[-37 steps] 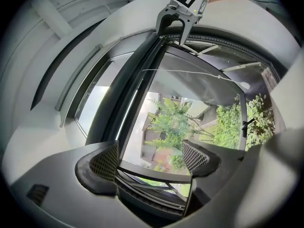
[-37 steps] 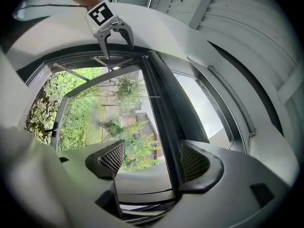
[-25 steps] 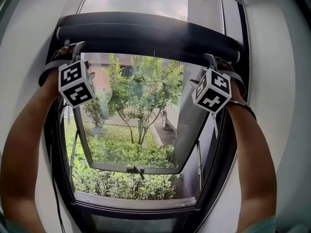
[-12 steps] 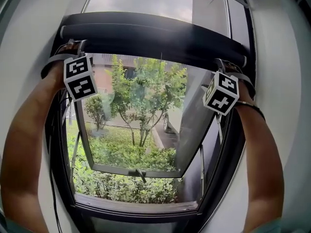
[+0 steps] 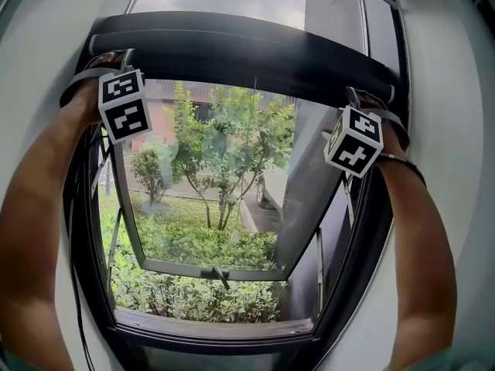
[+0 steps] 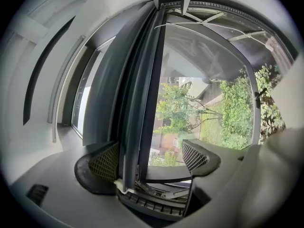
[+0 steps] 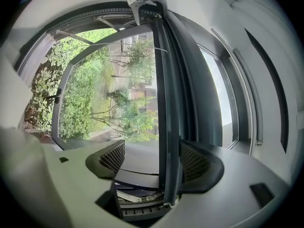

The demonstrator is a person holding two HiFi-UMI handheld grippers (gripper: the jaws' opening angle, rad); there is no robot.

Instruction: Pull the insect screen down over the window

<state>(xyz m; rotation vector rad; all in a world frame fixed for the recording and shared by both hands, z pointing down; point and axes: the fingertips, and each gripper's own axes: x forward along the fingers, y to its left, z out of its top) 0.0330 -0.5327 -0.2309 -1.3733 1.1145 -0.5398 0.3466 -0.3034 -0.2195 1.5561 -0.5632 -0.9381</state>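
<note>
Screen bar runs between open left tongs, right tongs.

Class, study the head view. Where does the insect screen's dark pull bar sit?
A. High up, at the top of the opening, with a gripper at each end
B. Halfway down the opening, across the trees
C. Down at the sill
A: the pull bar runs across the top of the opening above the trees. The left gripper and right gripper are at its ends, jaws apart around it.
</note>
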